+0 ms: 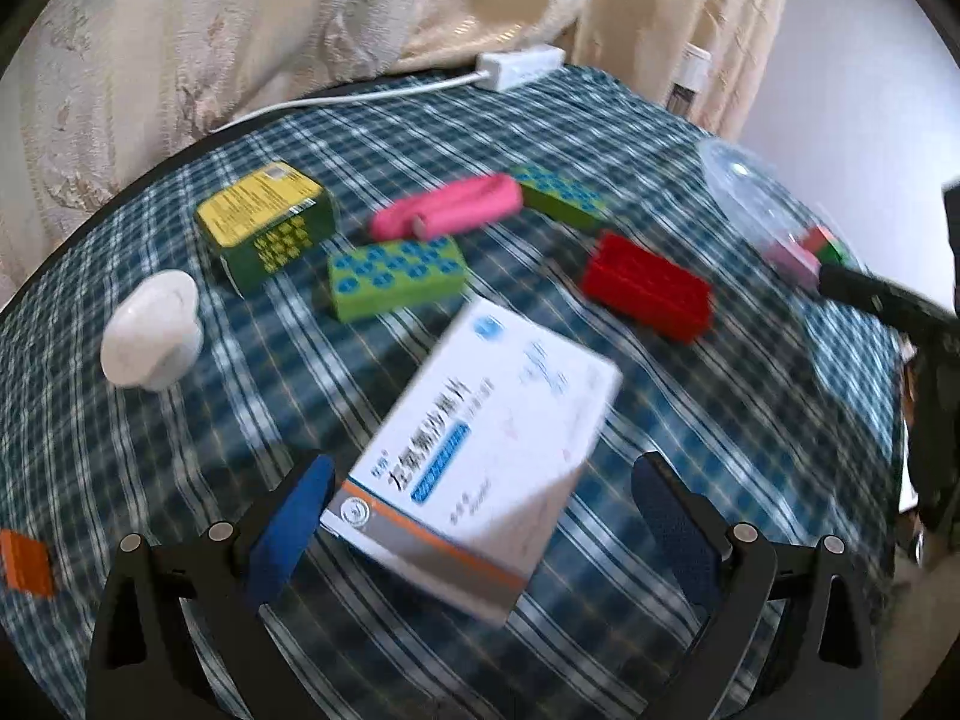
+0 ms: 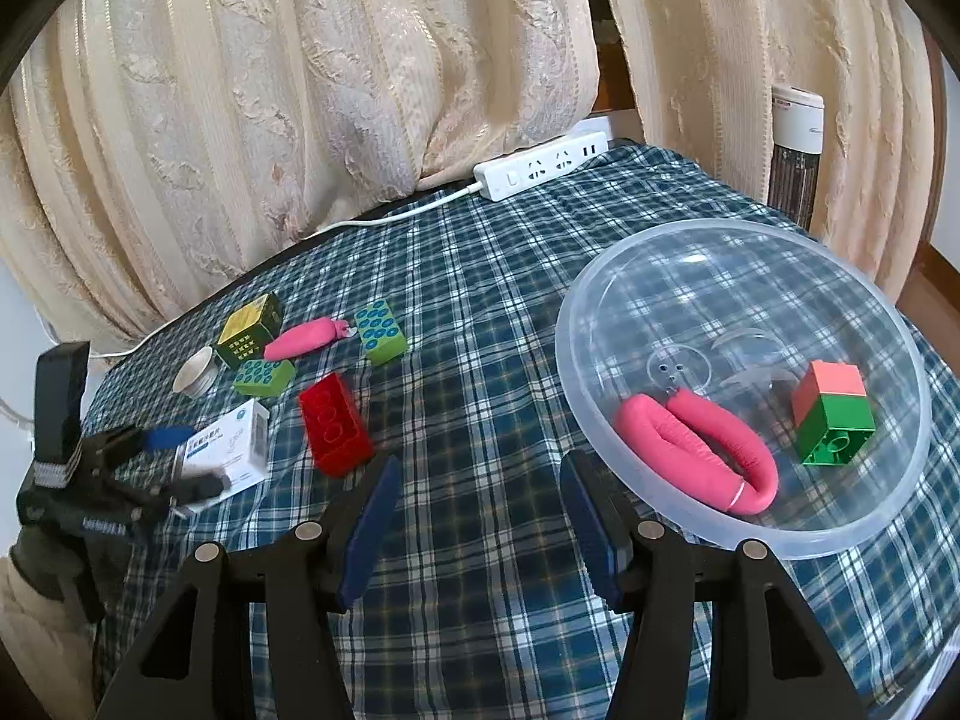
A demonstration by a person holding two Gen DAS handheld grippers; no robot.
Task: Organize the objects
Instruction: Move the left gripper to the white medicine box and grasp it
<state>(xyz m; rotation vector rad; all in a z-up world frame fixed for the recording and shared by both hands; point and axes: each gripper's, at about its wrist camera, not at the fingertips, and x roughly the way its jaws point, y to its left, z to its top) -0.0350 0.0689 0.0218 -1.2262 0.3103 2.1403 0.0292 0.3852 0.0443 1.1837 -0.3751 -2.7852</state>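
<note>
On the tablecloth (image 2: 480, 312): two green blocks (image 2: 380, 331), one red brick (image 2: 333, 432).

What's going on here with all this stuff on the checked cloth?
Someone is tidying small items into a clear plastic bowl, using a hand-held gripper in each hand. The left gripper is open around a white medicine box. The right gripper is open and empty. The bowl holds a pink roll and a green-and-pink block; other blocks wait on the cloth.

Each camera looks forward, low and close, along its own hand-held gripper across the bench (image 2: 480, 312). Both views share the red brick (image 1: 648, 285) (image 2: 333, 423) and white box (image 1: 480, 450) (image 2: 231, 447).
</note>
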